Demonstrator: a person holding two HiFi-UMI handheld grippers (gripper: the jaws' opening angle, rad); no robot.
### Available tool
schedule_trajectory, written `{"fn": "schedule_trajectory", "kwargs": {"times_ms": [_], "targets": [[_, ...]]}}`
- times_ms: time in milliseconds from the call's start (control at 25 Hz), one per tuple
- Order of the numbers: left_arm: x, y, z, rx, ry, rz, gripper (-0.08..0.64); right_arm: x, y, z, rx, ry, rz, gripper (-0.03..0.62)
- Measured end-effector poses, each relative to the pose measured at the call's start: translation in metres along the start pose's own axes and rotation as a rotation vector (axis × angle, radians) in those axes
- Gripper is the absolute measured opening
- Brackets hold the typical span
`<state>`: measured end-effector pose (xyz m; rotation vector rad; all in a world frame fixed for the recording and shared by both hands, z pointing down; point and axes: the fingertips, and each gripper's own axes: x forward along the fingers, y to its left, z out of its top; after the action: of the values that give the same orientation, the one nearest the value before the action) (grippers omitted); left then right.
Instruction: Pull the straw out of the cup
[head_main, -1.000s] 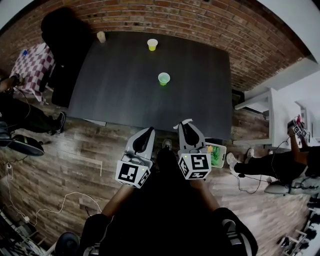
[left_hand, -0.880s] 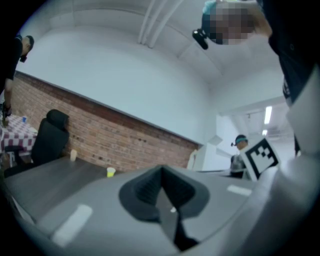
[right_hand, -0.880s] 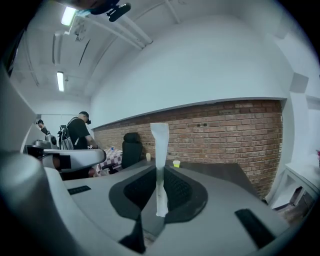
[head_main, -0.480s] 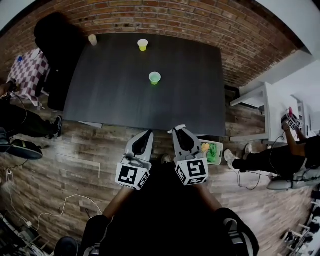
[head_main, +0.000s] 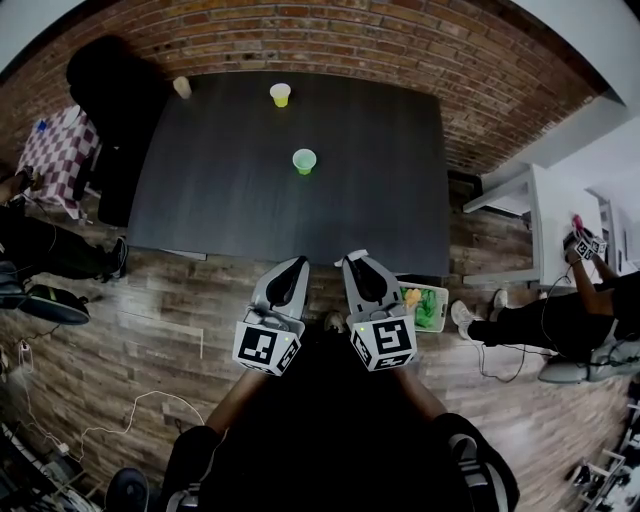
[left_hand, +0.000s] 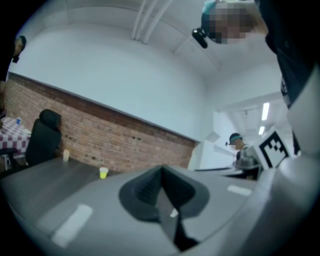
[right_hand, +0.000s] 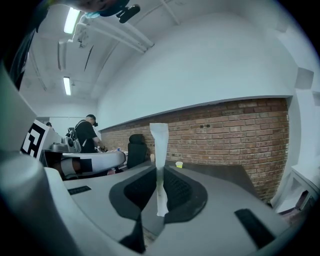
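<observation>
We hold both grippers close together in front of us, over the wooden floor (head_main: 180, 310) and just short of the near edge of the dark table (head_main: 230, 200). Our right gripper (head_main: 355, 260) has its jaws closed on the straw (right_hand: 159, 145), a flat white strip that stands upright between the pads, its upper end well above the jaw tips and its lower end hanging just below the grip. Our left gripper (head_main: 297, 263) has its jaws pressed together with nothing held between them, as its own view shows (left_hand: 161, 180)

The straw is out of any cup and well apart from all of them. A green cup (head_main: 304, 161) stands upright near the middle of the table, a yellow cup (head_main: 280, 94) stands farther back, and a pale beige cup (head_main: 182, 87) sits at the far left corner. We cannot tell which cup the straw belongs to. A red brick wall (head_main: 400, 40) runs behind the table. Just to the right of our right gripper a white basket (head_main: 440, 300) with green contents rests on the floor
</observation>
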<state>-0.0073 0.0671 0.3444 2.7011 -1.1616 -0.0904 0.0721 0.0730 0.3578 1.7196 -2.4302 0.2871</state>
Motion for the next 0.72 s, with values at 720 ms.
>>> {"fn": "schedule_trajectory", "kwargs": {"times_ms": [720], "targets": [[0.009, -0.014, 0.001, 0.008, -0.008, 0.013, 0.003, -0.010, -0.009, 0.002, -0.010, -0.014, 0.027, 0.043]]}}
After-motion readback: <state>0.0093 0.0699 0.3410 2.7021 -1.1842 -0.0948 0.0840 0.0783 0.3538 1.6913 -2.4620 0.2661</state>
